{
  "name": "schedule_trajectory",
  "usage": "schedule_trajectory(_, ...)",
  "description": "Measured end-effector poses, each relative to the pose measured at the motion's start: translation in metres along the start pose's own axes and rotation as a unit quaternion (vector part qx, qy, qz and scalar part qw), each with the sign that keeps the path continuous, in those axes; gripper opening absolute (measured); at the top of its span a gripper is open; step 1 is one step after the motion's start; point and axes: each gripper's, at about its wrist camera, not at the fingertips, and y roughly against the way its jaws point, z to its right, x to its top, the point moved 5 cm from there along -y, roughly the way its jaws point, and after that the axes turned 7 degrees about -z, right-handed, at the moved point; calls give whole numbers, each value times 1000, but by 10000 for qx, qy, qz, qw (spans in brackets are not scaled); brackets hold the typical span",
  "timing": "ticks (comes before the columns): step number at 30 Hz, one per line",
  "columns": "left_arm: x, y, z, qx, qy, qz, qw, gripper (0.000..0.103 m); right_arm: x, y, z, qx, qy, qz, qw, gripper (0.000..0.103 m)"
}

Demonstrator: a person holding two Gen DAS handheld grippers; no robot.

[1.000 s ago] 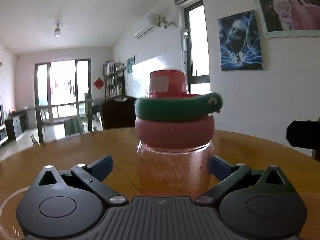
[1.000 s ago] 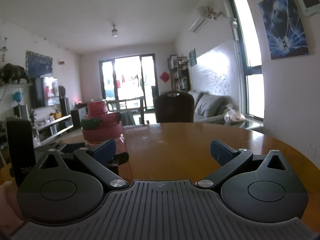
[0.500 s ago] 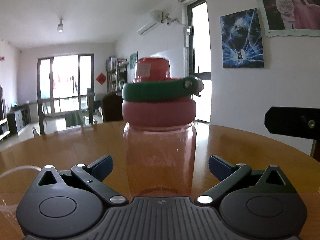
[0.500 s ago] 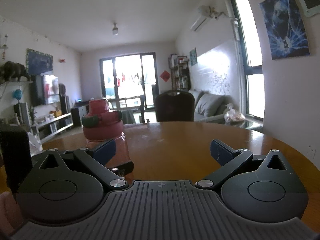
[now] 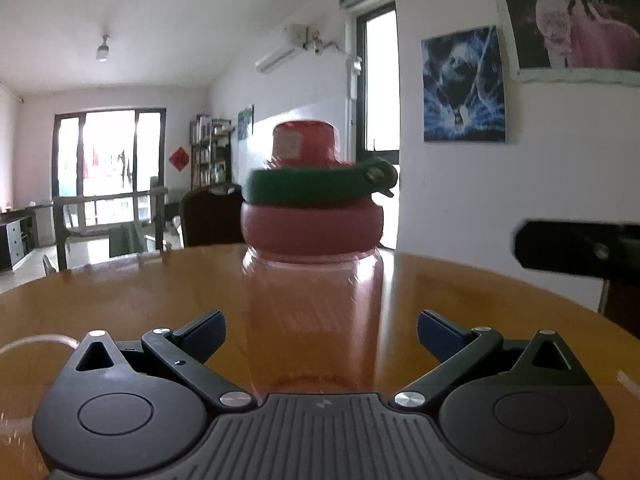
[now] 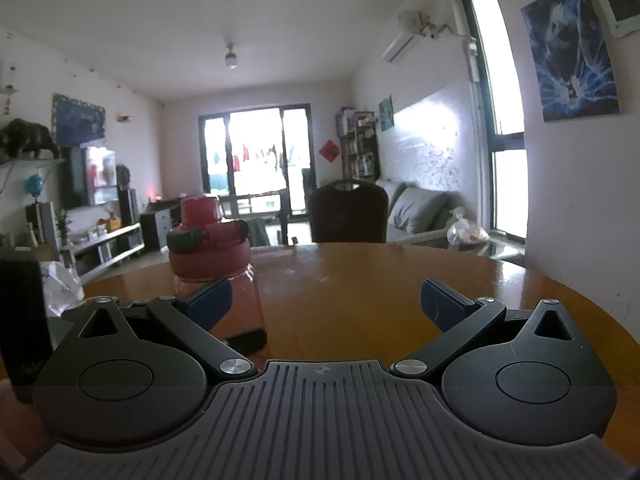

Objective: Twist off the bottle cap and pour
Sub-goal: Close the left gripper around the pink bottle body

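Approach step: the left gripper (image 5: 320, 330), jaws apart, straddles the bottle (image 5: 314, 312); the right gripper (image 6: 326, 300) waits, jaws apart. Next, clamp the body, then twist the cap (image 5: 312, 224).

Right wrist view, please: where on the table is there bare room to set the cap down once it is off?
The table is bare ahead of the right gripper, from the bottle across to the right rim and back toward the dark chair. The left side is crowded: bottle, left gripper, and a crumpled clear wrapper.
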Motion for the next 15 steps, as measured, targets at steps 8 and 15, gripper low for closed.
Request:
schedule_trajectory(8,3,-4,-1,-24,17,92,10000,88,-2,-2,1,-3,-8,-42,10000,103)
schedule_trajectory(15,12,-4,1,-28,81,136,9999,76,0,1,2,11,-35,-30,10000,103)
